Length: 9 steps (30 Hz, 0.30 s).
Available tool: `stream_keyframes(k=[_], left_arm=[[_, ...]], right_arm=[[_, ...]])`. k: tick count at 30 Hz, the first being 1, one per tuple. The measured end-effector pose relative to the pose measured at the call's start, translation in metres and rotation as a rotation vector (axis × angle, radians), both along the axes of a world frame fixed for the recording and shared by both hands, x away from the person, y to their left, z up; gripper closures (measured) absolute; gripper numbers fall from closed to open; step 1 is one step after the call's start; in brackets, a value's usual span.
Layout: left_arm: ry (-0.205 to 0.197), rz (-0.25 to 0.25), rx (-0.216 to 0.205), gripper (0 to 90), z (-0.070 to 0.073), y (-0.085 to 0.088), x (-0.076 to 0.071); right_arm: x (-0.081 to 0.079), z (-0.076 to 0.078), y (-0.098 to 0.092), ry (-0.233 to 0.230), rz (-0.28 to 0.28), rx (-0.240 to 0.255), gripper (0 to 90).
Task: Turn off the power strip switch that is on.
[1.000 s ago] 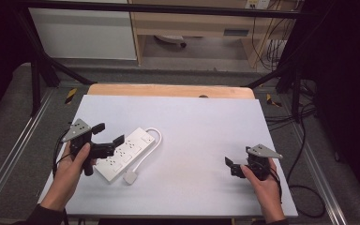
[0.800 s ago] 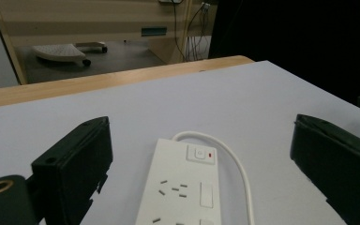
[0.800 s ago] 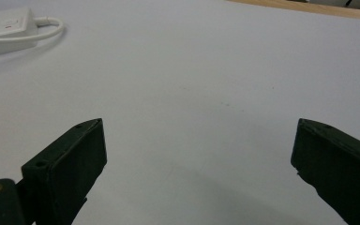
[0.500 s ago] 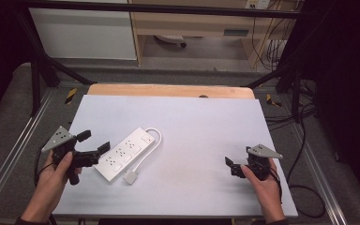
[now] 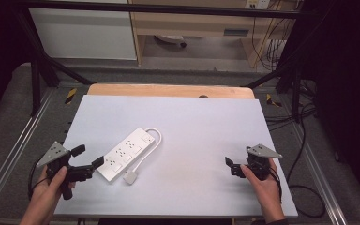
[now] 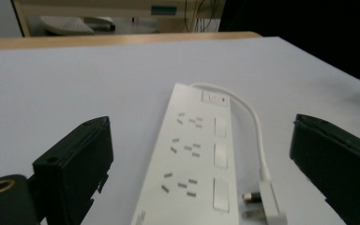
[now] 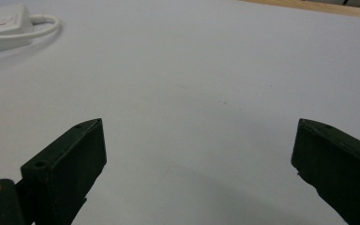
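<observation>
At the table's near left, your left tool, jaws apart, could shove the power strip askew if you close off-centre.

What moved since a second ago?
The left tool slid back toward the person, off the white plastic power strip, jaws open. The strip, its white plug and the right tool stayed put.

Left gripper sits just beside the power strip's near end, jaws spread wide and holding nothing. Right gripper rests well apart from the strip, jaws wide too.
</observation>
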<state>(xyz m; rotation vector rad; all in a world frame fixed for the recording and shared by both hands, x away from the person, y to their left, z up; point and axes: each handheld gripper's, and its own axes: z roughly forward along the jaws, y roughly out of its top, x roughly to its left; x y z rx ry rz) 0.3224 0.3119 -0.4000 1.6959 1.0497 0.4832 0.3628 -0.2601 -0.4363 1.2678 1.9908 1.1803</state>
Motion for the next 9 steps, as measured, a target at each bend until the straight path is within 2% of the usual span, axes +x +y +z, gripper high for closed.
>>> stream_keyframes(k=[4,7,9], left_arm=[[0.028,-0.007,0.028,6.8,-0.017,0.001,-0.006],[0.043,-0.012,0.055,6.8,-0.024,-0.004,-0.008],[0.046,-0.036,0.077,7.0,-0.026,-0.011,-0.008]], right_arm=[[0.001,-0.001,0.001,0.003,0.000,-0.011,3.0],[0.006,-0.005,0.002,0.034,-0.012,-0.035,3.0],[0.011,-0.010,0.003,0.058,-0.021,-0.056,3.2]])
